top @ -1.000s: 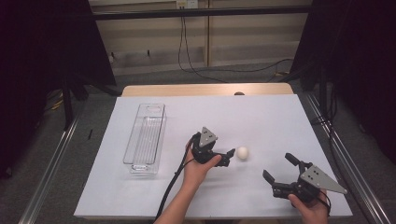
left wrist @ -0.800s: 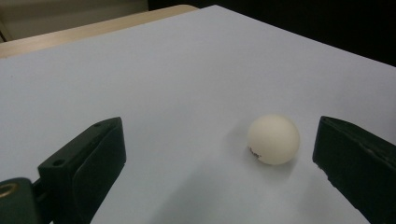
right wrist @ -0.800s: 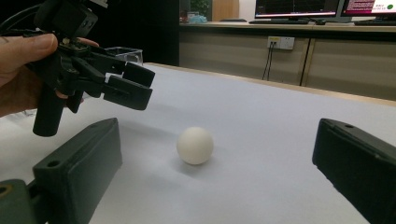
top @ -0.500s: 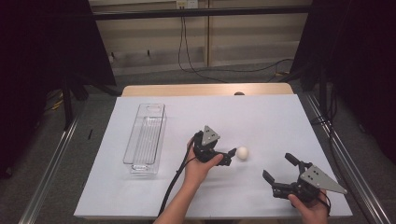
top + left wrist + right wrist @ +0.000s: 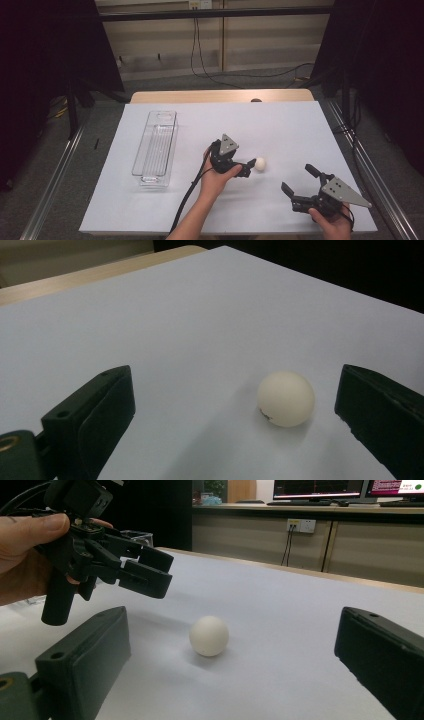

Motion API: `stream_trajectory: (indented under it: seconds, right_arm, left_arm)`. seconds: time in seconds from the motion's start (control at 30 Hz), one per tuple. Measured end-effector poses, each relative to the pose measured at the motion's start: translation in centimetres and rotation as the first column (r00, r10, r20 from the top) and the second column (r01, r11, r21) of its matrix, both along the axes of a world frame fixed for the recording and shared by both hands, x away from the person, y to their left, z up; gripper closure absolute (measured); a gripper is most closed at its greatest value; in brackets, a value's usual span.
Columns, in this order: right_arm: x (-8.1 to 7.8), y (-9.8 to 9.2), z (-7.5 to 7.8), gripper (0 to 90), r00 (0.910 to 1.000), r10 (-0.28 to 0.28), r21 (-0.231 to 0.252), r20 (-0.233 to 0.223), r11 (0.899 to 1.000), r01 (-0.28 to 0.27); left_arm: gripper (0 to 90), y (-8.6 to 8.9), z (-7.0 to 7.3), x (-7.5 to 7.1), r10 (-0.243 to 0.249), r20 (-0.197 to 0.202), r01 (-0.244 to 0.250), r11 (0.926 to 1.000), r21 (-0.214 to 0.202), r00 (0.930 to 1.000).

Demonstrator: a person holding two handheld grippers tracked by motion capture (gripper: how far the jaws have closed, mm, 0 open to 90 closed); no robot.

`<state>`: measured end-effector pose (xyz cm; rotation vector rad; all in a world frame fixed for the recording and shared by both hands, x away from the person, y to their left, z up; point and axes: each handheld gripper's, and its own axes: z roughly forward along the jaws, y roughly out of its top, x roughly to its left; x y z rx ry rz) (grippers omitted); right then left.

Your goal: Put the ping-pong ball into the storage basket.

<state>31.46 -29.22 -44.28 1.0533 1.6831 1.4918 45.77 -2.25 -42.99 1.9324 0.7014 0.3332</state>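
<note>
Black fingers point(image 5: 95, 415) of left gripper point(image 5: 248, 168) spread wide, nothing gripped; white ball point(image 5: 286, 399) between them on white bench point(image 5: 280, 125), nearer the right-hand finger, touching neither. From above, ball point(image 5: 260, 163) just past the fingertips. Small dark marking on ball legible from left gripper view alone. Right gripper point(image 5: 299, 185) also spread wide and empty, low at near right of bench, well apart from ball. Right gripper view: ball point(image 5: 209, 636) ahead between its own fingers, left gripper point(image 5: 145, 572) raised just above and beside it. Left hand point(image 5: 216, 179) wrapped round the handle, forearm angled in from below. Clear tray point(image 5: 156, 147) off to left.
</note>
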Motion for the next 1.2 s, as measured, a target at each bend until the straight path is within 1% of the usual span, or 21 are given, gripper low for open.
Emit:
stream_trajectory:
  seconds: [0.07, 0.13, 0.2, 0.23, 0.27, 0.4, 0.43, 0.5, 0.63, 0.77, 0.83, 0.87, 0.9, 0.97, 1.03, 1.07, 1.1, 1.13, 1.17, 1.2]
  right_arm:
    - [0.0, 0.0, 0.0, 1.0, 1.0000, 0.001, -0.001, -0.005, 1.000, -0.001]
    - [0.0, 0.0, 0.0, 1.0, 1.0000, 0.001, 0.001, -0.004, 1.000, -0.001]
    - [0.0, 0.0, 0.0, 1.0, 1.0000, 0.005, -0.003, -0.001, 1.000, -0.005]
    - [0.0, 0.0, 0.0, 1.0, 1.0000, 0.000, -0.003, -0.002, 1.000, 0.000]
    - [0.0, 0.0, 0.0, 0.9, 1.0000, -0.004, 0.000, -0.002, 1.000, 0.004]
    - [0.0, 0.0, 0.0, 0.9, 1.0000, 0.001, 0.001, -0.004, 1.000, -0.001]
    - [0.0, 0.0, 0.0, 1.0, 1.0000, 0.001, 0.001, -0.003, 1.000, -0.001]
    - [0.0, 0.0, 0.0, 1.0, 1.0000, -0.001, 0.004, -0.003, 1.000, 0.001]
    - [0.0, 0.0, 0.0, 1.0, 1.0000, 0.000, 0.002, -0.002, 1.000, 0.000]
    - [0.0, 0.0, 0.0, 0.9, 1.0000, 0.003, 0.003, 0.000, 1.000, -0.003]
    - [0.0, 0.0, 0.0, 1.0, 1.0000, 0.001, 0.004, -0.002, 1.000, -0.001]
    - [0.0, 0.0, 0.0, 1.0, 1.0000, 0.000, 0.002, -0.004, 1.000, 0.000]
    - [0.0, 0.0, 0.0, 0.9, 1.0000, 0.002, 0.002, -0.003, 1.000, -0.002]
    - [0.0, 0.0, 0.0, 0.9, 1.0000, 0.006, 0.000, -0.001, 1.000, -0.006]
    - [0.0, 0.0, 0.0, 1.0, 1.0000, 0.004, -0.001, -0.003, 1.000, -0.004]
    - [0.0, 0.0, 0.0, 0.9, 1.0000, 0.003, 0.001, 0.000, 1.000, -0.003]
    - [0.0, 0.0, 0.0, 1.0, 1.0000, 0.003, 0.001, 0.001, 1.000, -0.003]
    - [0.0, 0.0, 0.0, 1.0, 1.0000, 0.002, -0.002, 0.000, 1.000, -0.002]
    - [0.1, 0.0, 0.0, 1.0, 1.0000, 0.001, -0.003, 0.001, 1.000, -0.001]
    - [0.0, 0.0, 0.0, 0.9, 1.0000, 0.004, 0.001, 0.000, 1.000, -0.004]
  left_arm:
    - [2.9, 0.0, 0.0, 0.0, -0.001, 0.000, 0.001, 0.9999, 0.012, 1.0000]
    - [2.9, -0.1, -0.1, 0.1, -0.003, 0.002, 0.003, 1.0000, 0.003, 1.0000]
    - [2.9, -0.2, -0.1, 0.0, -0.002, -0.005, 0.002, 1.0000, 0.005, 1.0000]
    - [2.9, -0.2, -0.2, 0.1, -0.006, -0.004, 0.006, 1.0000, 0.007, 1.0000]
    - [2.9, -0.4, -0.3, 0.1, -0.010, -0.003, 0.010, 1.0000, 0.000, 0.9999]
    - [2.9, -0.7, -0.3, 0.1, -0.007, -0.008, 0.007, 1.0000, 0.001, 0.9999]
    - [2.9, -0.7, -0.3, 0.1, -0.013, -0.001, 0.013, 0.9999, 0.008, 0.9999]
    - [2.9, -0.8, -0.4, 0.0, -0.012, -0.006, 0.012, 0.9999, 0.007, 0.9999]
    - [2.9, -0.9, -0.4, 0.1, -0.020, -0.002, 0.020, 0.9997, 0.013, 0.9998]
    - [2.9, -1.0, -0.4, 0.1, -0.018, -0.006, 0.018, 0.9998, 0.005, 0.9998]
    - [2.9, -1.0, -0.4, 0.1, -0.017, -0.008, 0.017, 0.9999, 0.003, 0.9998]
    - [2.9, -0.9, -0.3, 0.1, -0.016, -0.013, 0.017, 0.9998, 0.011, 0.9998]
    - [2.9, -0.9, -0.4, 0.2, -0.018, -0.014, 0.018, 0.9998, 0.007, 0.9997]
    - [2.9, -0.9, -0.3, 0.2, -0.014, -0.013, 0.014, 0.9998, 0.015, 0.9998]
    - [2.9, -0.9, -0.2, 0.2, -0.017, -0.016, 0.018, 0.9998, 0.012, 0.9997]
    - [2.9, -1.0, -0.2, 0.2, -0.015, -0.020, 0.015, 0.9997, 0.017, 0.9997]
    - [2.8, -1.0, -0.1, 0.2, -0.017, -0.013, 0.018, 0.9994, 0.031, 0.9998]
    - [2.9, -1.1, 0.0, 0.2, -0.024, -0.011, 0.024, 0.9991, 0.036, 0.9997]
    - [2.9, -1.3, 0.0, 0.2, -0.031, -0.013, 0.031, 0.9995, 0.012, 0.9995]
    - [2.8, -1.3, 0.2, 0.2, -0.029, -0.014, 0.029, 0.9993, 0.024, 0.9995]
